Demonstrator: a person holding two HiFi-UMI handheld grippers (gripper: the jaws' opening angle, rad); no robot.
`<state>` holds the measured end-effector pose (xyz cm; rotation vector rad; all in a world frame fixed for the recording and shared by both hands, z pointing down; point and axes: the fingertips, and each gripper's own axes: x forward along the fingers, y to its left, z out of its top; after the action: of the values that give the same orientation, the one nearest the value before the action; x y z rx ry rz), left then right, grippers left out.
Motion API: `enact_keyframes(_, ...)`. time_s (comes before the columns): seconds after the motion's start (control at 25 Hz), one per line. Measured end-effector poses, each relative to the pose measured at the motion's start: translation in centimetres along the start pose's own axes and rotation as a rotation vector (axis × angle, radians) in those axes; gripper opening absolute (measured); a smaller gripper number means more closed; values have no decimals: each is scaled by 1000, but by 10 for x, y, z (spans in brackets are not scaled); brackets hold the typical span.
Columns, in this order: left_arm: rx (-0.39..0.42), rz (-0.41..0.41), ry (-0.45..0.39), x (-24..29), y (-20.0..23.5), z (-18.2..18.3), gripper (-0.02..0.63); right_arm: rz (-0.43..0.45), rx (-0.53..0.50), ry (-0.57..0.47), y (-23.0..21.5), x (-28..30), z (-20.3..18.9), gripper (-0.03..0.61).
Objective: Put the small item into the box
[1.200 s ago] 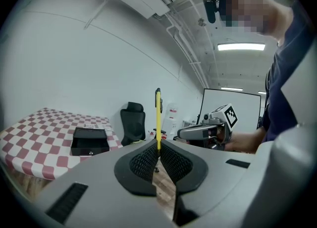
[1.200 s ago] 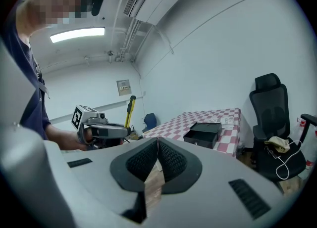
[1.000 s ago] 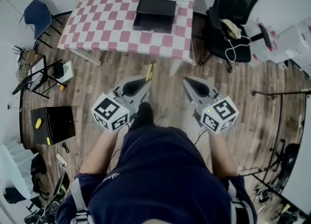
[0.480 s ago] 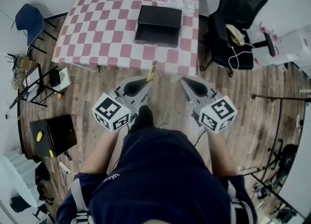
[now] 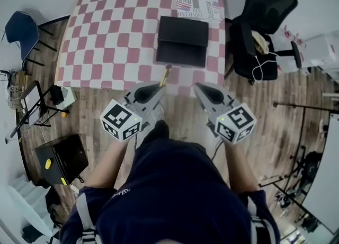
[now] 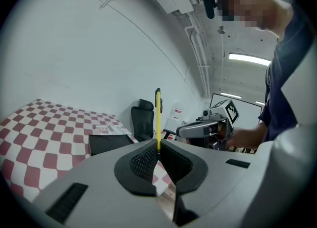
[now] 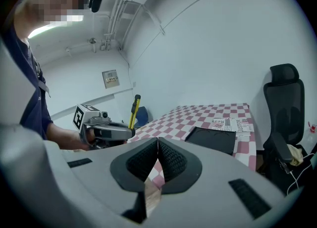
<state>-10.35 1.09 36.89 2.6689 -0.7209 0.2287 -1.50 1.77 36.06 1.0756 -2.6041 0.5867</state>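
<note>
The red-and-white checked table (image 5: 106, 36) has drawn nearer than a moment ago, and the flat black box (image 5: 183, 47) lying open on it now sits just ahead. My left gripper (image 5: 161, 86) clamps the slim yellow pen (image 5: 165, 74), its tip over the table edge. My right gripper (image 5: 196, 87), level beside it, is closed on nothing.

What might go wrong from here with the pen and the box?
The pen is pinched only at its lower end in the left gripper and sticks far out, so it may pivot or slip. The box sits back from the near edge of the table; an early release could miss it.
</note>
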Motion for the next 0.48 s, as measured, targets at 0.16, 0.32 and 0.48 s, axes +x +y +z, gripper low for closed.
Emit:
enact_keyframes(0.16, -6, -20, 11, 1, 39, 6, 41, -50, 9, 23, -16, 23, 14, 17)
enact_keyframes(0.32, -5, -39, 28, 7, 67, 9, 41, -88, 27, 30, -27, 38, 21, 17)
enact_keyframes(0.48, -10, -47, 28, 13, 79, 12, 41, -95, 29, 40, -32, 47, 25, 17)
